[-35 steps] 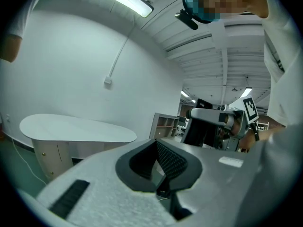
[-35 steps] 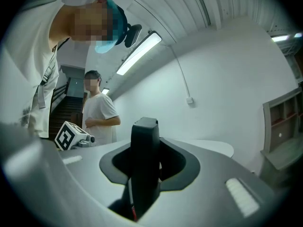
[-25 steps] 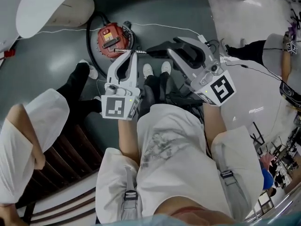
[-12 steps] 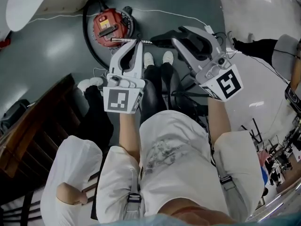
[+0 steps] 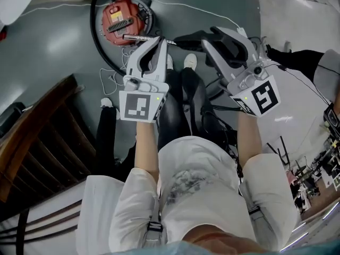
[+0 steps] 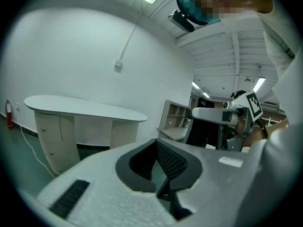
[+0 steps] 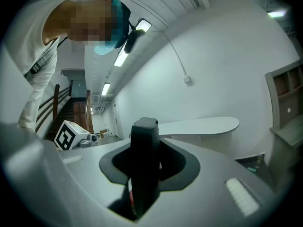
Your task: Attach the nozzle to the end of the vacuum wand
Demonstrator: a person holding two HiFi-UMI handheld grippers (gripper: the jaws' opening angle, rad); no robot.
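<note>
Nozzle: black, looks like rigid moulded plastic, probably light. It stands upright, clamped in the part-open jaws of the right gripper. Best gripped mid-body, socket end left free. Wand, a thin metal tube, lies on the floor by the red vacuum. Left gripper: jaws closed, empty.

Matt black plastic nozzle, glossy floor, red plastic vacuum, dark wood stairs

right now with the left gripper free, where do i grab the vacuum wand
Probably the vacuum wand mid-tube, from above, jaws across it: it seems to lie flat beside the red vacuum, thin and straight. The left gripper is shut, so open first.
</note>
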